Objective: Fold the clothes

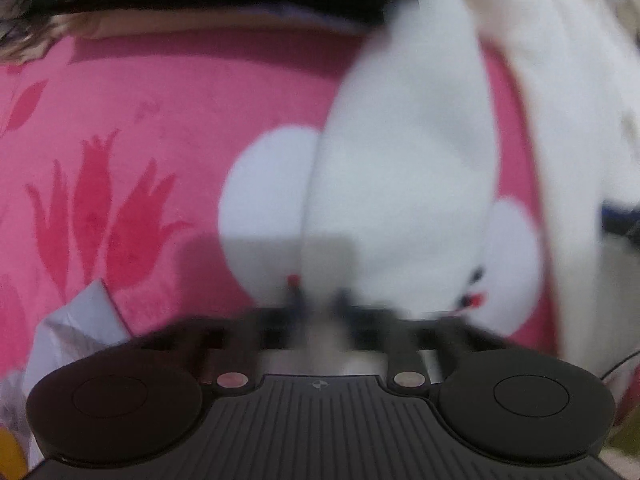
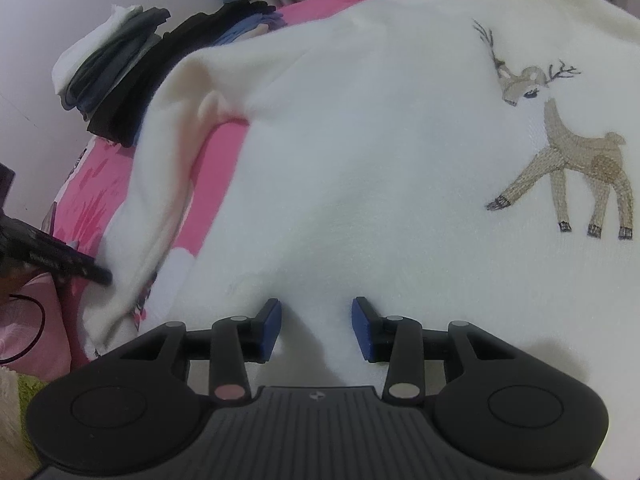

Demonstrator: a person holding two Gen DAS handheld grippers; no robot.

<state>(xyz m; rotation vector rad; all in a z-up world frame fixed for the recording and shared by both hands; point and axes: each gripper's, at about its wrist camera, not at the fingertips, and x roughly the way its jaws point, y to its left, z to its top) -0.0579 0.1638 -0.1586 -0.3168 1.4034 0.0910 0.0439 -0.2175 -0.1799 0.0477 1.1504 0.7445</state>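
Note:
A white knit sweater (image 2: 380, 140) with an embroidered deer (image 2: 576, 160) lies spread on a pink floral bedspread (image 2: 218, 160). My right gripper (image 2: 316, 326) is open, its blue pads astride a raised fold at the sweater's near edge. In the blurred left wrist view, my left gripper (image 1: 318, 300) is shut on the sweater's sleeve (image 1: 400, 168), which rises from the jaws over the pink bedspread (image 1: 160, 120). The left gripper also shows in the right wrist view (image 2: 60, 260), at the left by the sleeve end.
A stack of folded dark, grey and white clothes (image 2: 132, 68) sits at the back left of the bed. A black cable (image 2: 28, 328) and pink fabric lie at the left edge. White plastic (image 1: 72, 332) lies at the lower left.

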